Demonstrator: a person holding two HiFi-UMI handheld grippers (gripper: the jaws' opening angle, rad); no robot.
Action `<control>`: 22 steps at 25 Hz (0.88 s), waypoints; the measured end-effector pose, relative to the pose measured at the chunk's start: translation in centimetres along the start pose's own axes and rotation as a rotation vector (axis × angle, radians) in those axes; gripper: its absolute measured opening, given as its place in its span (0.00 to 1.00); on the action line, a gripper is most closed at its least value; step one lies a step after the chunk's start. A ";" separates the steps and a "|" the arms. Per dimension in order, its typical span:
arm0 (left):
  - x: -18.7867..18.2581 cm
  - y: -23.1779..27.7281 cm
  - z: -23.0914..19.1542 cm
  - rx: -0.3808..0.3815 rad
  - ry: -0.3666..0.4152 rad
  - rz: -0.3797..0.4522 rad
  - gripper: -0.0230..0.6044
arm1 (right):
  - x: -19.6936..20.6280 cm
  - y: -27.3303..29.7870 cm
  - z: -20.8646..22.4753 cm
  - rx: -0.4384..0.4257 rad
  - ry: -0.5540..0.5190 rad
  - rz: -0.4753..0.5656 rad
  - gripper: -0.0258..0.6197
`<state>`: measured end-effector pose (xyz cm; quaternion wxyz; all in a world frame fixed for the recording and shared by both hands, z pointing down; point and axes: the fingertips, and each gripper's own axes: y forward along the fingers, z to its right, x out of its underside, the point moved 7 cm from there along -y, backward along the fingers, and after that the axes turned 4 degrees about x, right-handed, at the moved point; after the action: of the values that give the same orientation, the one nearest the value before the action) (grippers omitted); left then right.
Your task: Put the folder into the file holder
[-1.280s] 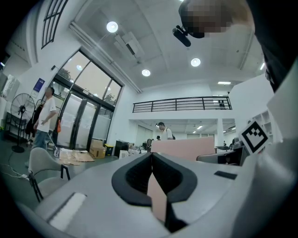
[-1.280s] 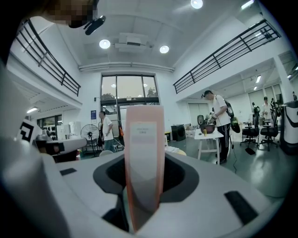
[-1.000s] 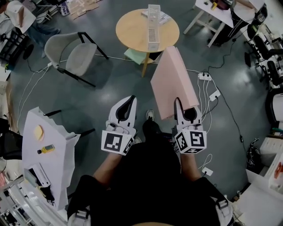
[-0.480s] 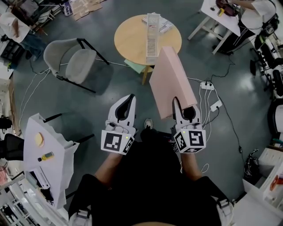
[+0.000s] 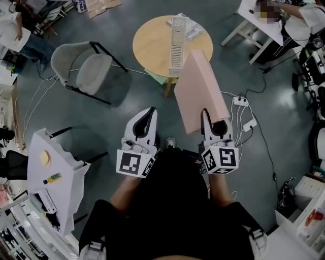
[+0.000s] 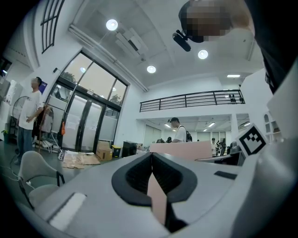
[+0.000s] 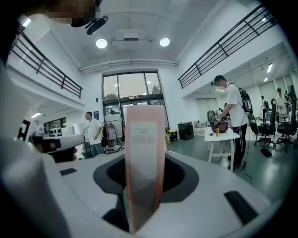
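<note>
A pink folder [image 5: 200, 94] stands on edge in my right gripper [image 5: 207, 114], which is shut on its near lower corner. Its far top corner reaches the edge of the round wooden table [image 5: 150, 45]. A white slotted file holder [image 5: 177, 43] stands upright on that table, just left of the folder's top. In the right gripper view the folder's spine [image 7: 145, 135] rises between the jaws of the right gripper [image 7: 145, 162]. My left gripper [image 5: 150, 114] hovers beside it, shut and empty; the left gripper view shows the left gripper's [image 6: 151, 155] tips meeting and the folder [image 6: 181, 151] off to the right.
A grey chair [image 5: 86, 66] stands left of the round table. A white table [image 5: 51, 177] with small items is at the lower left. A power strip and cables [image 5: 238, 101] lie on the floor to the right. A person stands at a white desk [image 5: 251, 15].
Both grippers and the folder have moved forward toward the round table; the folder's top now overlaps the table's edge. The grip is unchanged.
</note>
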<state>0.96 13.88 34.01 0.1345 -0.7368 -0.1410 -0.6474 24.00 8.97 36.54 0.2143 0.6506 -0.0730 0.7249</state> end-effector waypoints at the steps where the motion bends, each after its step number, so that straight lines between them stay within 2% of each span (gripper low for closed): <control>1: 0.1 0.3 -0.2 0.001 -0.002 0.000 0.05 | 0.0 0.3 0.1 0.002 0.001 -0.002 0.26; 7: 0.2 3.8 -2.4 0.036 -0.018 0.013 0.05 | -0.6 2.6 0.4 0.025 0.000 0.008 0.26; 22: -1.3 13.2 -12.2 0.174 -0.045 0.020 0.05 | -3.6 11.2 -1.7 0.144 0.015 0.058 0.26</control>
<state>-5.35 -2.96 34.06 0.2012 -0.7381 -0.1924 -0.6146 18.11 -1.20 34.75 0.1464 0.6564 -0.0377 0.7391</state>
